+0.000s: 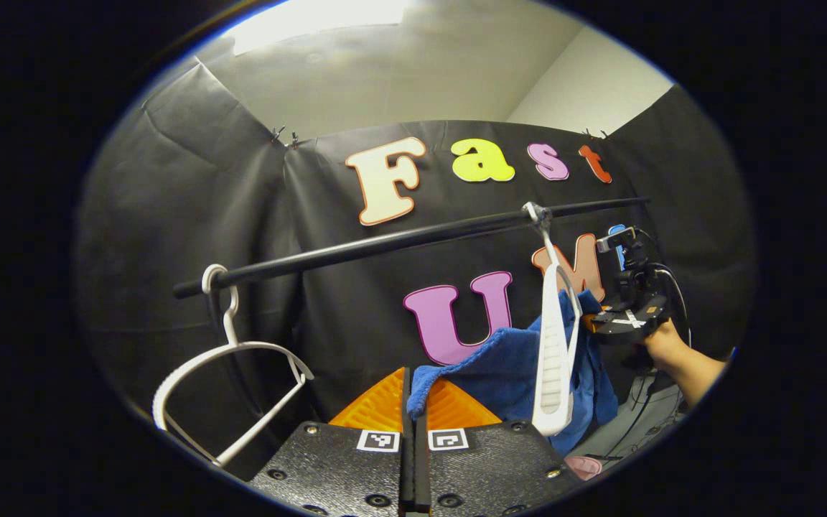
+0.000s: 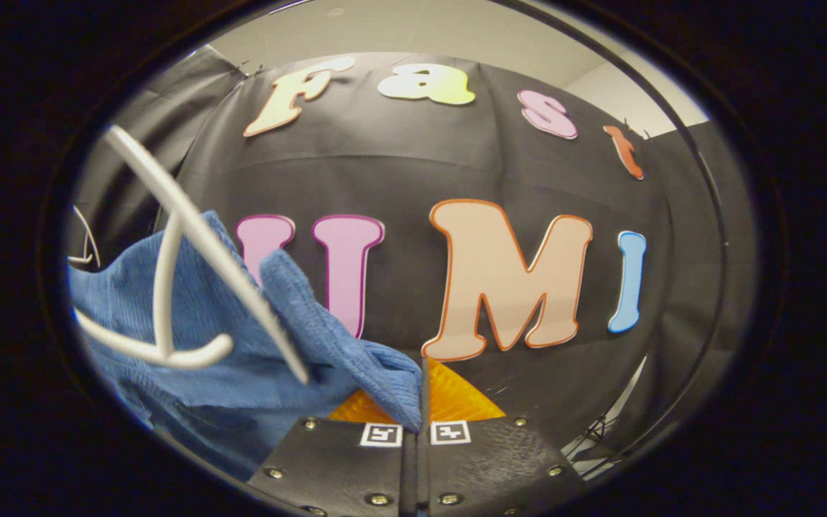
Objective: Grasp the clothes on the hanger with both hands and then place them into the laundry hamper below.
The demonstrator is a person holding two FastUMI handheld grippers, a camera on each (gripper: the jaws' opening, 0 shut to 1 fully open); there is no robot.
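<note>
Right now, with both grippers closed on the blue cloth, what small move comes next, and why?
Probably lift both grippers a little and draw the blue cloth off the white hanger. The left gripper and right gripper each pinch a corner, jaws closed, yet the cloth is draped over the hanger on the black rail.

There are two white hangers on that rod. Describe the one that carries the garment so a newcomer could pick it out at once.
Start at the black rod running across the booth's black cloth wall. Follow it toward its far end, near the right gripper and the hand holding it, to the white hanger hooked there. A blue cloth is draped on it, while the other white hanger at the rod's near end hangs bare.
</note>
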